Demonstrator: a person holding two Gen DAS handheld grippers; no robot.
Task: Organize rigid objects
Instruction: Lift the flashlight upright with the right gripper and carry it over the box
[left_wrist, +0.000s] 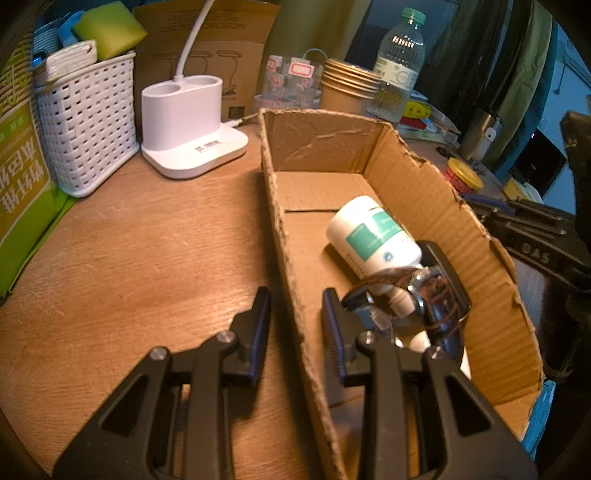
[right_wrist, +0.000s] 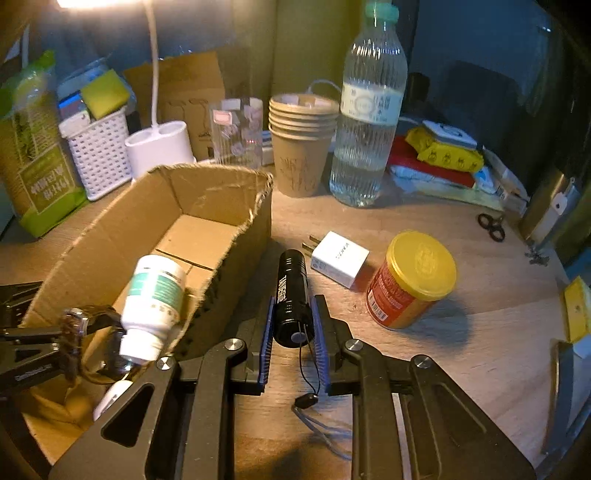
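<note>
Far half of the torn brown cardboard box (left_wrist: 321, 147) has bare floor; its near end is packed with a white green-labelled pill bottle (left_wrist: 373, 236). Right of it, white plug adapter (right_wrist: 340, 264) and yellow-lidded red jar (right_wrist: 413, 280) crowd the tabletop (right_wrist: 461, 347).

Black tongs (right_wrist: 293, 321), blue ribbed pads (right_wrist: 266, 339)
</note>
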